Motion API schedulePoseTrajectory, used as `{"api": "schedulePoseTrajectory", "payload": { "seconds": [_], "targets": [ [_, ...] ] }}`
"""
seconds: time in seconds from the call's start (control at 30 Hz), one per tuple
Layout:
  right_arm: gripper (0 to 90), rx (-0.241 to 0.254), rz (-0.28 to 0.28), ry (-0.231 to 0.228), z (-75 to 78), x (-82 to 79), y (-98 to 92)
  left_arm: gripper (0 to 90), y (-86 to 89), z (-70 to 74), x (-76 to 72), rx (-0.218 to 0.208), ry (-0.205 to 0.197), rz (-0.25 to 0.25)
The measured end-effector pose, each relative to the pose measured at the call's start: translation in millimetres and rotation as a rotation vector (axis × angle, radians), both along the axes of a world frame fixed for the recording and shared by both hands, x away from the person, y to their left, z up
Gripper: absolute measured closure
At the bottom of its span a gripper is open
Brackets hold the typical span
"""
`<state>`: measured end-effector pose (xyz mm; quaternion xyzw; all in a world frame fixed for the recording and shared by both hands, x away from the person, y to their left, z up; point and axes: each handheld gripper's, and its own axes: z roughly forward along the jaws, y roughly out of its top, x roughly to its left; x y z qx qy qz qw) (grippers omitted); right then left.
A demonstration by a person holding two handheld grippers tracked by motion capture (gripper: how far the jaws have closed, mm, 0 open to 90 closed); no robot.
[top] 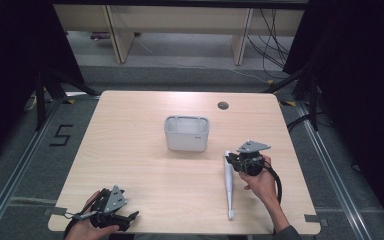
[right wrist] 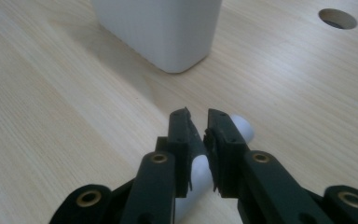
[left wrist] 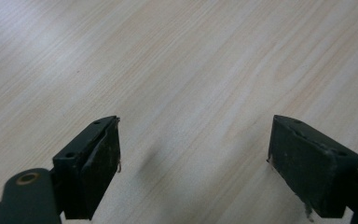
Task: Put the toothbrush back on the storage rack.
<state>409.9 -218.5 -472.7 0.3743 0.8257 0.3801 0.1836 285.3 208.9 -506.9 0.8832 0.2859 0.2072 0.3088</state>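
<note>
Grey floor (top: 25,165), wooden shelving (top: 180,25), dark curtains (top: 15,60).

Stood on a pale wooden table (top: 130,150), a white ribbed container (top: 186,133), near its middle. Sat beyond the container toward the far right edge, a round cable hole (top: 223,105). Ran behind the table, wooden shelving (top: 180,25), cables (top: 272,35) trailing beside it.

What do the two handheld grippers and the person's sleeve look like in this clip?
Both the left gripper and the right gripper are black, each topped by a grey three-cornered plate and trailing a black cable. Their flat black jaws pivot on brass-ringed joints. A grey sleeve covers the right forearm.
</note>
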Motion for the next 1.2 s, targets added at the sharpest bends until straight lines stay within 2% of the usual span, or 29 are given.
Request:
{"api": "schedulePoseTrajectory", "payload": {
  "seconds": [0.07,0.1,0.13,0.17,0.2,0.23,0.27,0.37,0.4,0.53,0.6,0.8,0.9,1.0,1.03,1.07,1.1,1.13,1.17,1.2],
  "targets": [
    [84.5,-0.019,0.021,-0.011,-2.2,5.3,4.3,16.2,0.0,0.2,-0.4,-0.001,0.001,0.000],
    [85.7,-0.022,0.016,0.004,-3.6,6.1,7.9,16.2,-0.1,-0.1,-0.4,-0.003,0.000,0.002],
    [86.7,-0.045,0.044,-0.014,-4.7,10.8,8.5,16.2,0.1,0.0,-0.1,-0.002,0.001,0.000],
    [86.7,-0.045,0.044,-0.014,-4.7,10.8,8.5,16.2,0.1,0.0,-0.1,-0.002,0.001,0.000],
    [88.2,-0.048,0.040,0.001,-6.3,14.2,11.3,16.2,0.1,0.1,-0.1,0.001,-0.002,0.000],
    [88.5,-0.035,0.026,0.037,-7.3,14.0,14.3,16.2,-0.1,-0.1,-0.4,-0.003,-0.001,0.002],
    [88.9,-0.041,0.025,0.046,-8.1,16.7,15.7,16.2,0.0,-0.1,-0.5,-0.003,0.002,0.001],
    [89.8,-0.048,0.025,0.057,-10.4,19.6,18.9,16.2,0.0,0.2,-0.3,0.000,-0.001,0.002],
    [89.9,-0.070,0.041,0.051,-12.0,24.6,19.2,16.2,0.0,0.1,-0.3,-0.002,-0.001,0.000],
    [90.0,-0.075,0.037,0.072,-16.9,29.0,21.5,16.2,-0.1,0.1,-0.3,-0.001,0.001,-0.001],
    [90.0,-0.097,0.050,0.067,-17.3,31.8,19.6,16.2,-0.3,-0.1,-0.5,-0.002,0.002,-0.001],
    [90.0,-0.095,0.033,0.070,-20.5,33.5,16.6,16.2,-1.2,-1.2,-0.8,-0.009,0.005,0.005],
    [90.0,-0.105,0.040,0.054,-21.4,34.4,15.3,16.2,-0.7,-0.7,-0.6,-0.003,0.003,0.002],
    [90.0,-0.116,0.039,0.066,-21.2,33.5,12.9,16.2,-1.0,-1.1,-1.0,-0.011,0.008,0.007],
    [90.0,-0.119,0.028,0.086,-19.3,32.3,9.9,16.2,-0.6,-0.6,-0.7,-0.007,0.005,0.001],
    [90.0,-0.110,0.022,0.071,-20.2,31.5,8.8,16.2,-0.6,-0.6,-0.8,-0.007,0.005,0.000],
    [90.0,-0.120,0.026,0.089,-18.5,30.6,6.7,16.2,-0.8,-0.8,-1.0,-0.009,0.008,0.002],
    [90.0,-0.113,0.019,0.080,-19.7,29.8,6.1,16.2,-1.0,-1.1,-0.9,-0.009,0.007,0.005],
    [90.0,-0.113,0.021,0.092,-19.2,29.1,4.7,16.2,-0.8,-1.0,-0.6,-0.004,0.006,0.003],
    [90.0,-0.119,0.027,0.070,-20.4,29.1,3.2,16.2,-0.9,-1.1,-0.6,-0.002,0.007,0.001]
  ]
}}
